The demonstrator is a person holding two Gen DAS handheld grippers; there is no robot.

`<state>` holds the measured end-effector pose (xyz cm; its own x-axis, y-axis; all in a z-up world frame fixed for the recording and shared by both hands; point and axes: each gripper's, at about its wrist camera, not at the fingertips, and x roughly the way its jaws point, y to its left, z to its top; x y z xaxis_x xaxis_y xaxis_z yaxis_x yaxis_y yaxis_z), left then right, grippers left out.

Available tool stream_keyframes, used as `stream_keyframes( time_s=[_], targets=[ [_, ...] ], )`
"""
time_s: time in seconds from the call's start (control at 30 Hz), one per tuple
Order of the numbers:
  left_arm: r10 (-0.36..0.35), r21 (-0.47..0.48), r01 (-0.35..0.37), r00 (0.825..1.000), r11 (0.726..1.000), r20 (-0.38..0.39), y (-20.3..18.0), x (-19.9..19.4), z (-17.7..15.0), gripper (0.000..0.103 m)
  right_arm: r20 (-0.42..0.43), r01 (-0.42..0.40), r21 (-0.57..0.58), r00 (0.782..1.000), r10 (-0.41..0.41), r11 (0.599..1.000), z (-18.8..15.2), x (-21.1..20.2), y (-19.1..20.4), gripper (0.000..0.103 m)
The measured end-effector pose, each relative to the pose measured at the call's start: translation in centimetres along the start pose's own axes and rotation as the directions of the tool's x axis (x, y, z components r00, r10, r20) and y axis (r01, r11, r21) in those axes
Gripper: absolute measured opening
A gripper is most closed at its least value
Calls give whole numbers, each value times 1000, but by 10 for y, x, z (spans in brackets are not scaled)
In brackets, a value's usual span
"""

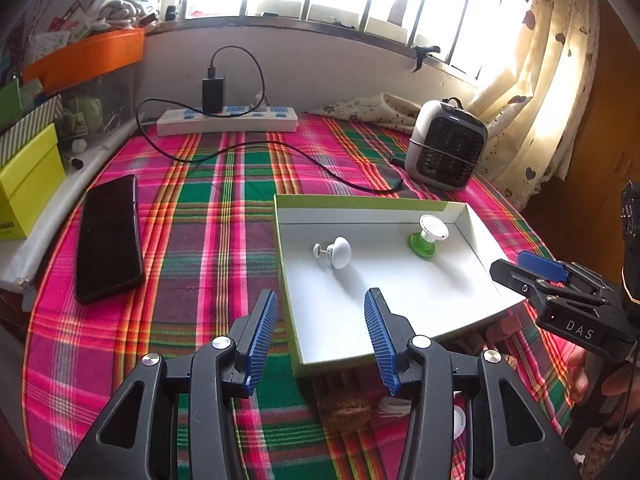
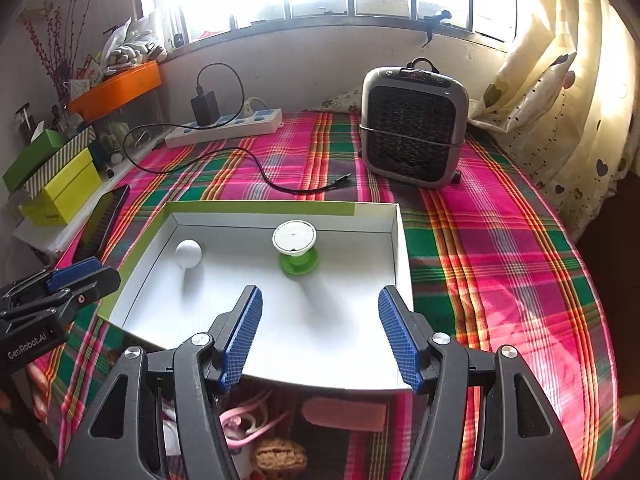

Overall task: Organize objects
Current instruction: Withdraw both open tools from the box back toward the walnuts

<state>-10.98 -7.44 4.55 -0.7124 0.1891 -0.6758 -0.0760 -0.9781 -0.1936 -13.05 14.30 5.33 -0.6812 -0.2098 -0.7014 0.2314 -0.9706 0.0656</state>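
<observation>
A shallow white box lid with green edges (image 1: 400,304) (image 2: 320,332) lies on the plaid tablecloth. In it stand a white mushroom-shaped knob (image 1: 336,253) (image 2: 188,253) and a green-based spool with a white top (image 1: 426,236) (image 2: 295,246). My left gripper (image 1: 320,308) is open and empty over the lid's near left corner. My right gripper (image 2: 320,308) is open and empty over the lid's near edge; it also shows in the left wrist view (image 1: 532,272). Below the near edge lie a walnut (image 2: 280,456), a pink clip (image 2: 244,420) and a pink eraser-like block (image 2: 344,414).
A black phone (image 1: 108,240) lies left of the lid. A power strip with charger (image 1: 228,118) and its black cable (image 1: 304,160) are at the back. A grey heater (image 1: 444,144) (image 2: 412,128) stands back right. Boxes (image 1: 28,184) stack at the left.
</observation>
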Motion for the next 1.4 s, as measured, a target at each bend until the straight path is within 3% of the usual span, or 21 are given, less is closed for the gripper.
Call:
stream_keyframes(
  time_s=[0.33,0.73,1.1,1.4],
  targets=[
    [-7,6,7,1000,1000,-7,2,-18,-31,44,32,7,-1,999,-6,1000,-25,-29,-9,61],
    [-36,19,37,998,999,-55,-4,-13,-53,44,1,-21,-31,1000,22,999,-65,-37,-9,61],
    [-26,29,29,996,999,-83,-8,-4,-58,44,-41,-67,-46,997,65,997,-77,-25,2,61],
    [-15,35,19,995,999,-102,-12,5,-55,44,-77,-49,-41,996,45,998,-75,-16,3,61]
  ],
)
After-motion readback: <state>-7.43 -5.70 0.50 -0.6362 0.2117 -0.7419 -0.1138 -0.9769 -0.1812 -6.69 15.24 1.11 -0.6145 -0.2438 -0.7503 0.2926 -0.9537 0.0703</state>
